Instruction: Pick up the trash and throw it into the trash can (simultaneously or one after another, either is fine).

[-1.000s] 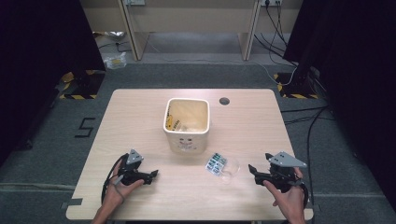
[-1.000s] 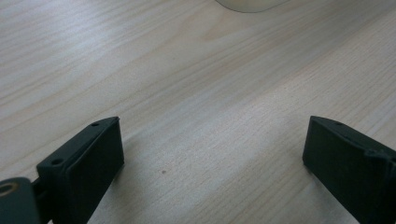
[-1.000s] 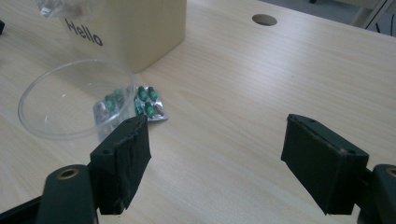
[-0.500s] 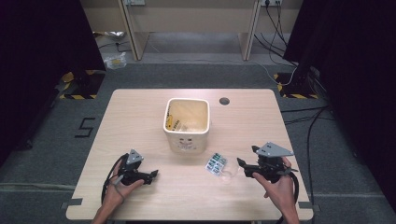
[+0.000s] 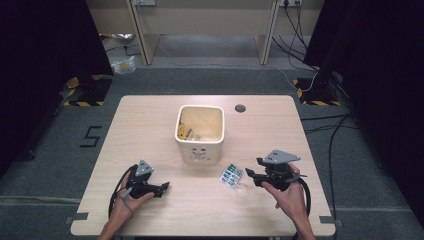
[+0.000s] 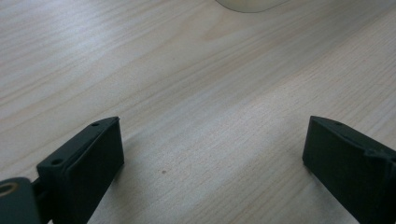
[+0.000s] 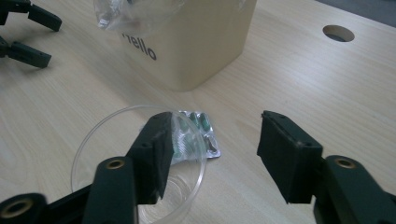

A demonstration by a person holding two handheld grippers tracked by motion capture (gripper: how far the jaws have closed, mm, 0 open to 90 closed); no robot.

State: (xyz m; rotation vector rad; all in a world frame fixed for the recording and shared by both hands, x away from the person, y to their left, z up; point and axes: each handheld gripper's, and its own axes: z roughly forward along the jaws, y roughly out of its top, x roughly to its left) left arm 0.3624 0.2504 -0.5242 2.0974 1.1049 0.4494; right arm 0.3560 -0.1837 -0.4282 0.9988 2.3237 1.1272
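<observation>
The clear plastic cup [image 5: 242,188] lies on its side just below centre-right in the high view, almost invisible against the wooden table [image 5: 150,120], with the blister pack of green capsules [image 5: 231,174] just above and left of it. My right gripper [image 5: 248,174] sits right beside both, tips pointing left toward them. My left gripper [image 5: 165,187] rests at lower left, well apart from everything. The cream bin [image 5: 199,133] stands at the middle of the frame, some wrappers already inside it.

In the left gripper view, the jaws stand wide apart over bare wood with nothing between them; a sliver of the bin [image 6: 247,3] shows at the top edge.

In the right gripper view, the cup [image 7: 140,163] fills the lower left, its rim running around my left-hand jaw, so that jaw appears to reach inside the mouth. The blister pack [image 7: 194,135] lies just behind, the bin [image 7: 201,42] at top centre. The jaws have just been closing to about half open, but they pinch nothing yet.

I judge the pickup barely begun: the cup and pack remain on the table, and grasping, lifting and dropping into the bin are all left.
</observation>
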